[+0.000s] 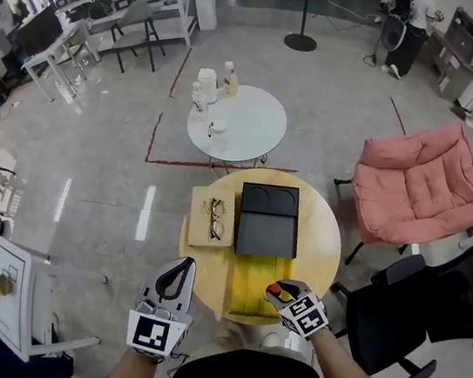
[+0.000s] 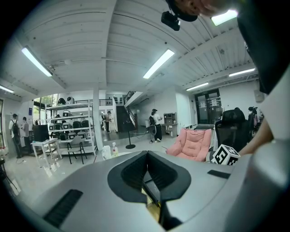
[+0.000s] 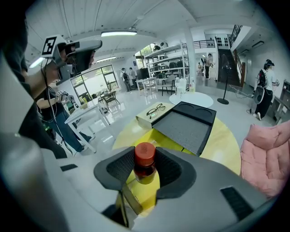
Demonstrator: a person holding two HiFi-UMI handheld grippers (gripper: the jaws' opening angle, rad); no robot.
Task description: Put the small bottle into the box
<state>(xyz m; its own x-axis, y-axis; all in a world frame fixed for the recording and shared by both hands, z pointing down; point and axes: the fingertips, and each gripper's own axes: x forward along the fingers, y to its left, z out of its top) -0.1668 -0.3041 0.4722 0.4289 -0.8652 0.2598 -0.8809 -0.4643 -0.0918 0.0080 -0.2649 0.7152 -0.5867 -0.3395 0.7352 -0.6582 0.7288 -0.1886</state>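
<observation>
The right gripper (image 1: 279, 292) sits at the lower centre of the head view. Its jaws are closed on a small amber bottle with a red cap (image 3: 145, 162), which stands upright between the pads. The bottle is over the lower right corner of a yellow rectangular panel (image 1: 254, 279) on the round wooden table (image 1: 322, 232). Just above that panel in the frame lies the black rectangular foam-lined box (image 1: 268, 224), open, with two round recesses at its far end. Left of it, dark-rimmed glasses (image 1: 216, 219) rest on a flat beige box (image 1: 196, 226). The left gripper (image 1: 173, 282) is at the lower left, off the table edge, its jaws pressed together with nothing between them (image 2: 147, 171).
</observation>
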